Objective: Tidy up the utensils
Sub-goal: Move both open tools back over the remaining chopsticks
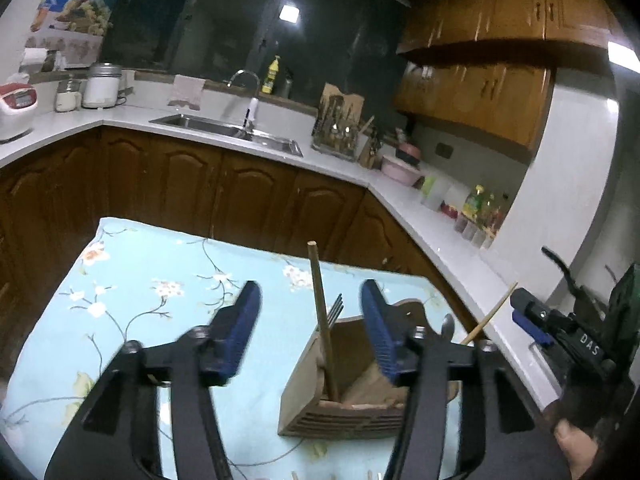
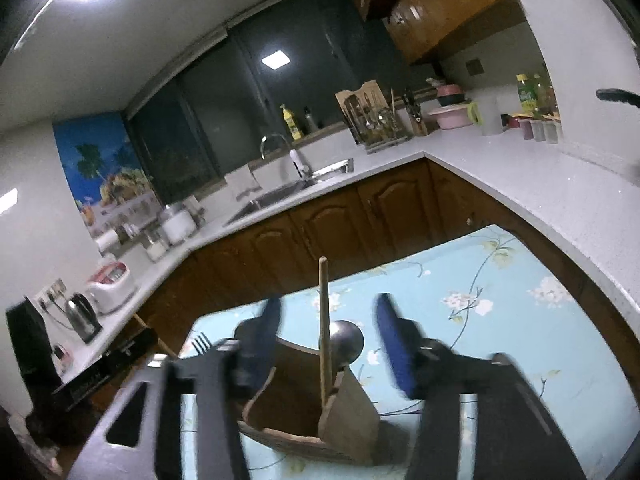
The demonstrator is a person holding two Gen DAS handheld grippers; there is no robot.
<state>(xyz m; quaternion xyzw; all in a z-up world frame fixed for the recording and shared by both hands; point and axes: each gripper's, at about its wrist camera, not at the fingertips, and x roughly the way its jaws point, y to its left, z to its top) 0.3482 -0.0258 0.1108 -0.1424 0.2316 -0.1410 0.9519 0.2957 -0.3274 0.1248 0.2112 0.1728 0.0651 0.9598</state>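
A wooden utensil holder (image 1: 344, 408) stands on the light blue floral tablecloth (image 1: 160, 280). My left gripper (image 1: 312, 320) is open just above it. A wooden chopstick (image 1: 320, 304) and a fork (image 1: 337, 307) stand in the holder between its blue pads (image 1: 248, 320), and neither pad touches them. My right gripper (image 2: 330, 338) is open too. Another chopstick (image 2: 324, 312) and a spoon bowl (image 2: 347, 340) rise from the holder (image 2: 348, 412) between its fingers, untouched. The right gripper (image 1: 524, 312) also shows at the right edge of the left wrist view.
A white L-shaped counter (image 1: 460, 248) with brown cabinets runs behind and to the right of the table. It carries a sink (image 1: 224, 130), a knife and utensil rack (image 1: 340, 128), pink bowls (image 1: 402, 164) and bottles (image 1: 480, 208). A kettle (image 2: 82, 316) stands at the left.
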